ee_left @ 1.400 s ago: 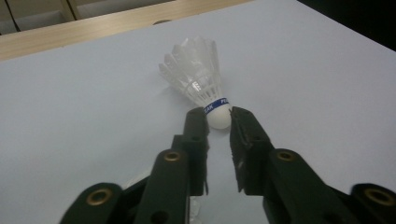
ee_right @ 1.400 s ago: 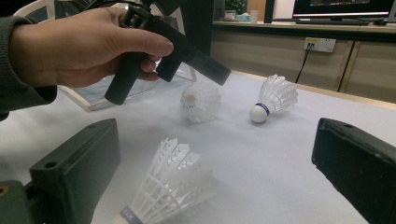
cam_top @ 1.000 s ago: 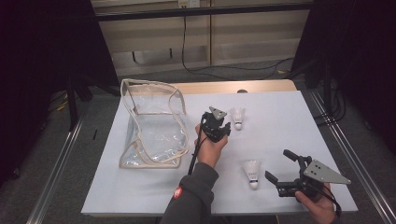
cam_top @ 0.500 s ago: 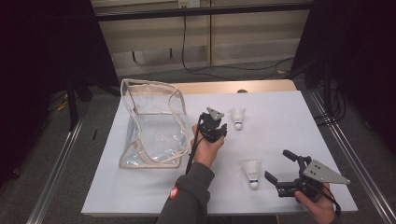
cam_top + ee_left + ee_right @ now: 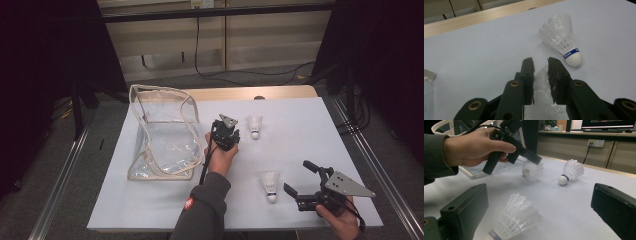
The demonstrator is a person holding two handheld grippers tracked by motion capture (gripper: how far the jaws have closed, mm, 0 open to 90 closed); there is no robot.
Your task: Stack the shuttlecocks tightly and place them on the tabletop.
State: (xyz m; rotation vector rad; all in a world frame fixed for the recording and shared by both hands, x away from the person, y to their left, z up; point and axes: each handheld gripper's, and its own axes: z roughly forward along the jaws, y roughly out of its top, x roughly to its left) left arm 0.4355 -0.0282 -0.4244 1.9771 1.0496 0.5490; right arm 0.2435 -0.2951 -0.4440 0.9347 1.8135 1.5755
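White sheeting covers the bench (image 5: 310, 130), with a strip of bare wood along its far edge and dark curtains closing in both sides of the room. Nearest the person, the right gripper (image 5: 306, 186) hovers low at the bench's near right corner, its fingers spread wide and holding nothing; in the right gripper view a shuttlecock (image 5: 514, 220) lies on its side between them, untouched, cork end toward the camera. Farther in, at the middle of the bench, the left gripper (image 5: 540, 68) has just been closing its fingers on the feather skirt of a second shuttlecock (image 5: 541, 87), and the pads now pinch the skirt with only a narrow gap left. A third shuttlecock (image 5: 562, 41) lies just beyond it, cork with a blue band pointing toward the right of the left gripper view. I judge the step in hand to be the pick-up of the middle shuttlecock. The next move probably calls for a gentle lift, since the skirt looks crushable, and a carry leftward to the clear plastic bag (image 5: 165, 135), which stands open-mouthed beside the left hand (image 5: 220, 155). Beyond the bench run a grey floor, loose black cables and pale cabinet fronts along the back wall.
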